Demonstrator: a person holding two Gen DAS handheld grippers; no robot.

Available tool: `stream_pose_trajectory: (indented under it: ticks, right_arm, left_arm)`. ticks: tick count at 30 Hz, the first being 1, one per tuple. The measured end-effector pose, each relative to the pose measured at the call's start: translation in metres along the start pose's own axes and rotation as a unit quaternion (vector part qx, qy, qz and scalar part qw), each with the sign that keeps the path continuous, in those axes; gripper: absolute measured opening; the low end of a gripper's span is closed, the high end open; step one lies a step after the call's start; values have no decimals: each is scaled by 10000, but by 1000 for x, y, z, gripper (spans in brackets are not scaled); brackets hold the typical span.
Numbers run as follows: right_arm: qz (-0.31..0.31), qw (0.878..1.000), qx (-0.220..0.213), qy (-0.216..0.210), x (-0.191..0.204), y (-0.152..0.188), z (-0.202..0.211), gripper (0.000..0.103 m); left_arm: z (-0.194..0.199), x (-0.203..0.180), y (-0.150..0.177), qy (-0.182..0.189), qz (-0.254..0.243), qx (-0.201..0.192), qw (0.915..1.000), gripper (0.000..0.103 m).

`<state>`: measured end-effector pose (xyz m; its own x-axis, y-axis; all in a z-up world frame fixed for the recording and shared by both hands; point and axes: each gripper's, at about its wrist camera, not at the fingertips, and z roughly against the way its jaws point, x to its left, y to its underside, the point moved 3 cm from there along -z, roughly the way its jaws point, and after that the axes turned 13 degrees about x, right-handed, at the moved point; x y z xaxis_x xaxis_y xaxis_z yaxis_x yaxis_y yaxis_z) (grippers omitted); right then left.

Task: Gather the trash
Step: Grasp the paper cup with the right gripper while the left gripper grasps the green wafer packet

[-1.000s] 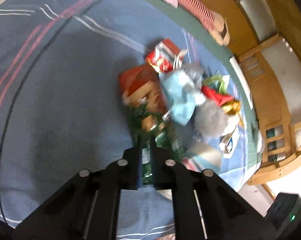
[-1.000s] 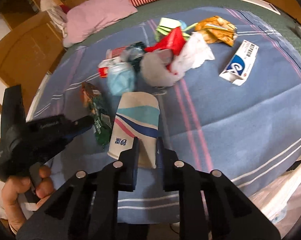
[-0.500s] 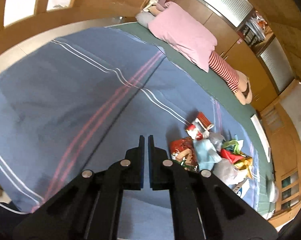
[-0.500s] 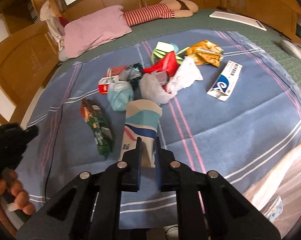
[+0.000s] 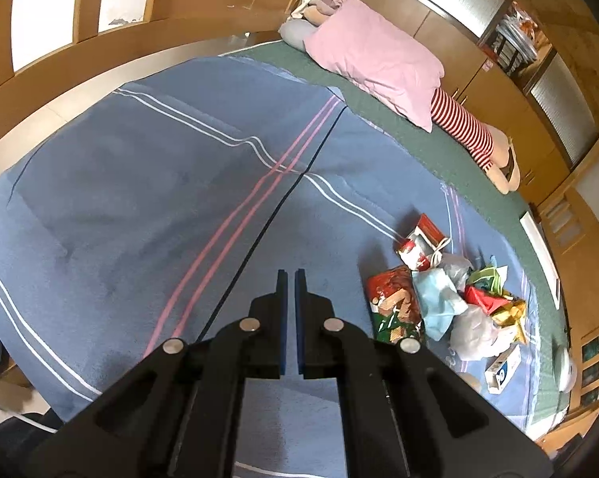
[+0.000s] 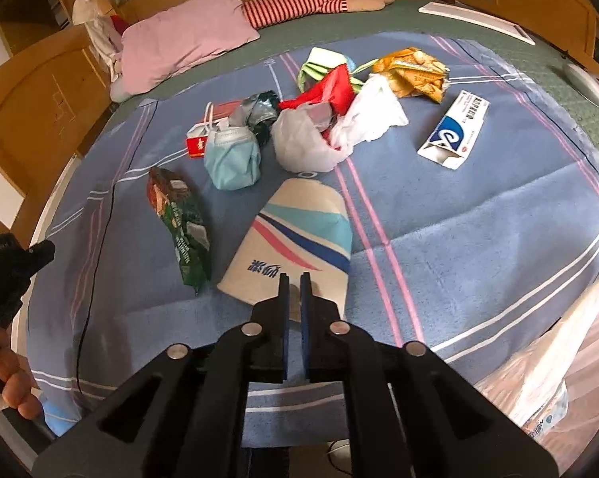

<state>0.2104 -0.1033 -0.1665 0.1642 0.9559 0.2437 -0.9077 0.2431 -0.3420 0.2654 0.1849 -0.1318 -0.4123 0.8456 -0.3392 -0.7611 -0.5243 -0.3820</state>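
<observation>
Right tongs [image 6: 294,279]: pressed together, pinching the near edge of a flattened paper cup [image 6: 295,235] that lies on the blue striped blanket [image 6: 478,239] of the bed. Left tongs [image 5: 291,275]: pressed together with nothing between them, held above a bare part of the blanket, well apart from the trash. Remaining trash on the blanket: green snack bag [image 6: 180,223] just left of the cup, blue face mask [image 6: 231,159], white plastic bags [image 6: 323,135], red wrapper [image 6: 327,87], gold wrapper [image 6: 415,71], blue-and-white carton [image 6: 455,131] apart to the right.
</observation>
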Motion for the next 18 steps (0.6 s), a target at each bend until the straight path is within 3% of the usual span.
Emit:
stream_pose_trajectory:
  ticks: [2,3,4,9,12,14,17,18]
  right_arm:
    - [-168,9998,-80,58,-7,-1,4,35]
    - [-245,9996,-112,75,-9,-2,5,51]
    - [-341,9993,-145,66,-13,-2,7,59]
    - [-623,9979,-157,104,-25,-4,11,62]
    - [-782,9968,-174,77,-30,-4,13,63]
    - [-846,9963,-161,21,-33,-5,12,63]
    - [-988,9950,-56,-156,-34,-6,6,71]
    - [-1016,9945,18,-271,-33,-8,2,71]
  left_arm:
    - [-4,-2,1,-45,-88,92,9999,4]
    - [-5,-3,2,-49,-125,132,9998,4]
    - [-8,-4,3,-29,-171,202,9996,4]
    - [-15,0,5,336,-225,559,9976,4]
    - [-19,8,3,875,-139,952,9915,4]
    - [-17,14,2,1027,-123,1084,9887,4]
    - [-13,24,-1,1232,-46,1180,9853,5]
    - [-14,27,-2,1337,14,1231,9833,13]
